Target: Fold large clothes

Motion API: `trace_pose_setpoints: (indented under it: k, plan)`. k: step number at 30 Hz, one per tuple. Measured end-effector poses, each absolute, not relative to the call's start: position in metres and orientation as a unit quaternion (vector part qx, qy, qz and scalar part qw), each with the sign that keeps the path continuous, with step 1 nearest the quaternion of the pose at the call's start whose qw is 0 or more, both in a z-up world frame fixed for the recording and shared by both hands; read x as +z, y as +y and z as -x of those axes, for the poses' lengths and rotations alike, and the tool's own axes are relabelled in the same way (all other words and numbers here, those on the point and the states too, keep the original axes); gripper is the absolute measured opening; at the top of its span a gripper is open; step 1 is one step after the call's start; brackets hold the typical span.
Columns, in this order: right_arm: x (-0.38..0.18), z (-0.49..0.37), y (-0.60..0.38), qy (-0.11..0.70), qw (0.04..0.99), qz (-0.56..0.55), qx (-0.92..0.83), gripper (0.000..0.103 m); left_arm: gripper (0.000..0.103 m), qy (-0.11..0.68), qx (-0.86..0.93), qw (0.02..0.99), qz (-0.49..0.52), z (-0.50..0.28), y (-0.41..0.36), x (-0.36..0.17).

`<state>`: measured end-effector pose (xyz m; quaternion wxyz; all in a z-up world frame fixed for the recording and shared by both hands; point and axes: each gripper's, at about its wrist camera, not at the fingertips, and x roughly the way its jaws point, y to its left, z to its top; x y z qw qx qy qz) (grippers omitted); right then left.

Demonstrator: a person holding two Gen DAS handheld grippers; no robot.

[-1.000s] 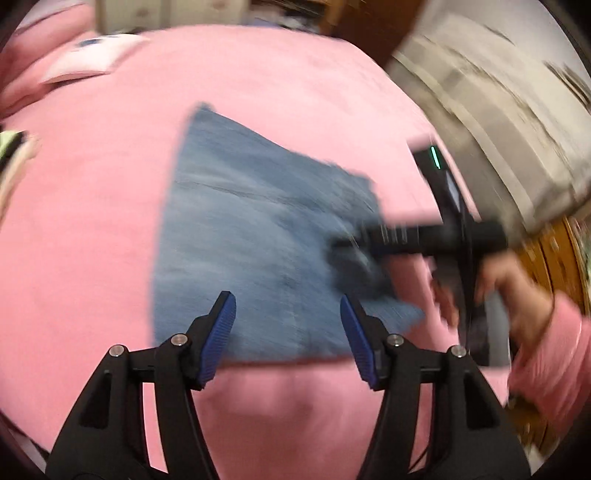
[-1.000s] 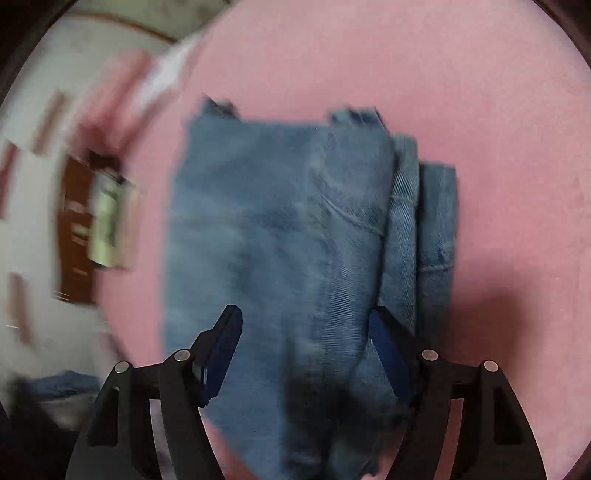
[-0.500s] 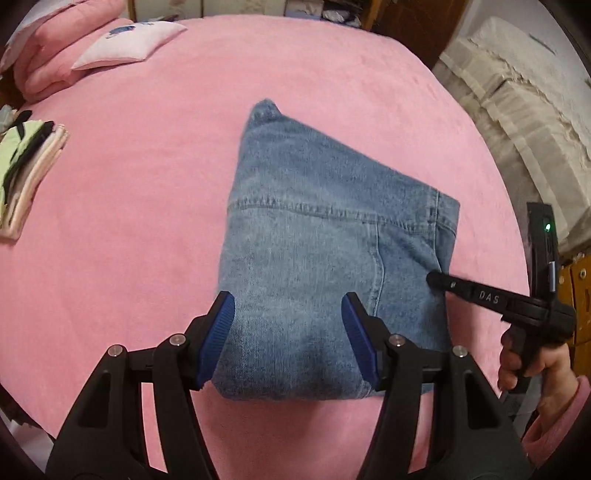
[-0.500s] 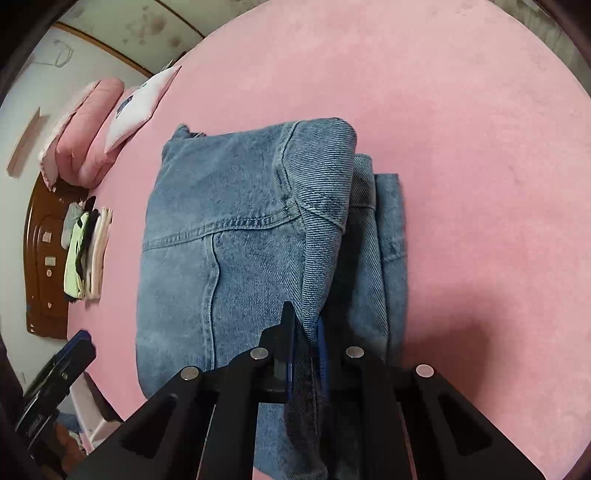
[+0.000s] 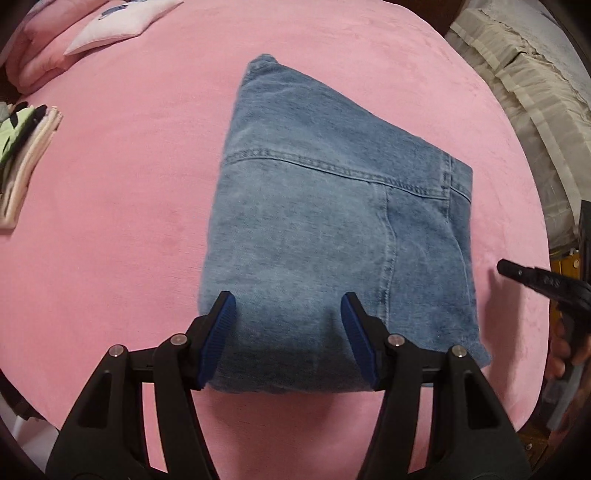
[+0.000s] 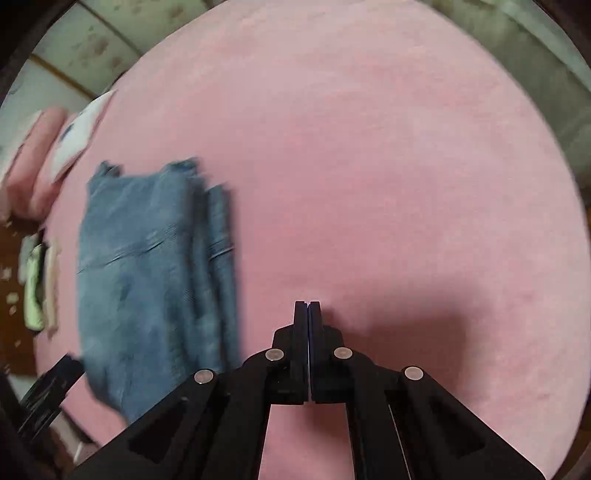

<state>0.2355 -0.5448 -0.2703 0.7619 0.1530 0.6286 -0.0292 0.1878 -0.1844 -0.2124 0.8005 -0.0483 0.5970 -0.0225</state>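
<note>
Folded blue jeans [image 5: 332, 221] lie flat on the pink bed cover [image 5: 110, 240]. My left gripper [image 5: 288, 306] points down over their near folded edge. Its jaws are closing, the denim lies between the blue pads [image 5: 218, 332], and I see no pinch in the cloth. In the right wrist view the jeans [image 6: 147, 273] are blurred at the left. My right gripper [image 6: 307, 304] is shut with nothing in it, over bare pink cover to the right of them. Its black tip [image 5: 517, 273] shows at the right edge of the left wrist view, clear of the jeans.
A white pillow [image 5: 122, 22] and a rolled pink blanket [image 5: 33, 62] lie at the far left. A stack of folded clothes [image 5: 22, 147] sits at the left edge. Beige bedding [image 5: 535, 85] borders the right side. A person's hand [image 5: 565, 350] holds the right gripper.
The right gripper shut, left the jeans' side fold and drew away to the right over the pink cover. The left gripper sank closer onto the near edge of the jeans.
</note>
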Motion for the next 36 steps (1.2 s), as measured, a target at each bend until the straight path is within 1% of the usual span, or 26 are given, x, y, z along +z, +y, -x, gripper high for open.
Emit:
trace_pose_setpoints:
  k: [1, 2, 5, 8, 10, 13, 15, 16, 20, 24, 27, 30, 32, 33, 36]
  plan:
    - [-0.268, -0.235, -0.534, 0.627, 0.763, -0.158, -0.009, 0.0, 0.047, 0.597, -0.023, 0.801, 0.045, -0.18, -0.187, -0.202]
    - [-0.262, -0.233, -0.523, 0.622, 0.766, -0.162, 0.012, 0.0, 0.041, 0.597, -0.024, 0.801, 0.043, -0.178, -0.185, -0.197]
    - [-0.249, -0.231, -0.49, 0.603, 0.772, -0.188, 0.076, 0.0, 0.032, 0.605, -0.03, 0.795, 0.028, -0.179, -0.183, -0.197]
    - [-0.251, -0.227, -0.454, 0.603, 0.754, -0.214, 0.15, 0.0, 0.031, 0.64, -0.023, 0.767, 0.028, -0.18, -0.182, -0.215]
    - [-0.259, -0.222, -0.425, 0.621, 0.734, -0.213, 0.173, 0.0, 0.031, 0.633, -0.017, 0.774, 0.008, -0.174, -0.188, -0.221]
    - [-0.276, -0.211, -0.398, 0.661, 0.707, -0.178, 0.176, 0.0, 0.031, 0.624, -0.015, 0.78, -0.046, -0.166, -0.201, -0.23]
    - [-0.291, -0.197, -0.386, 0.689, 0.694, -0.14, 0.154, 0.0, 0.031, 0.638, -0.004, 0.769, -0.042, -0.165, -0.202, -0.236]
    - [-0.293, -0.193, -0.383, 0.689, 0.696, -0.131, 0.15, 0.0, 0.031, 0.642, -0.004, 0.766, -0.038, -0.165, -0.202, -0.237]
    - [-0.282, -0.176, -0.377, 0.683, 0.717, -0.082, 0.11, 0.0, 0.029, 0.646, -0.017, 0.763, -0.01, -0.162, -0.192, -0.236]
    - [-0.271, -0.165, -0.388, 0.698, 0.708, -0.095, 0.061, 0.0, 0.017, 0.641, -0.03, 0.767, -0.021, -0.156, -0.185, -0.234]
    - [-0.264, -0.165, -0.383, 0.701, 0.708, -0.077, 0.039, 0.0, 0.011, 0.637, -0.018, 0.77, -0.035, -0.153, -0.183, -0.23]
    - [-0.252, -0.162, -0.384, 0.703, 0.709, -0.054, 0.024, 0.0, 0.011, 0.636, 0.034, 0.769, -0.056, -0.153, -0.179, -0.223]
    - [-0.24, -0.156, -0.388, 0.701, 0.712, -0.034, 0.007, 0.0, 0.009, 0.634, 0.063, 0.768, -0.067, -0.155, -0.173, -0.217]
    - [-0.233, -0.153, -0.384, 0.697, 0.716, -0.023, -0.002, 0.0, 0.009, 0.63, 0.062, 0.771, -0.063, -0.156, -0.171, -0.212]
    - [-0.217, -0.144, -0.374, 0.677, 0.736, -0.005, 0.0, 0.0, 0.009, 0.617, 0.006, 0.787, -0.006, -0.161, -0.17, -0.197]
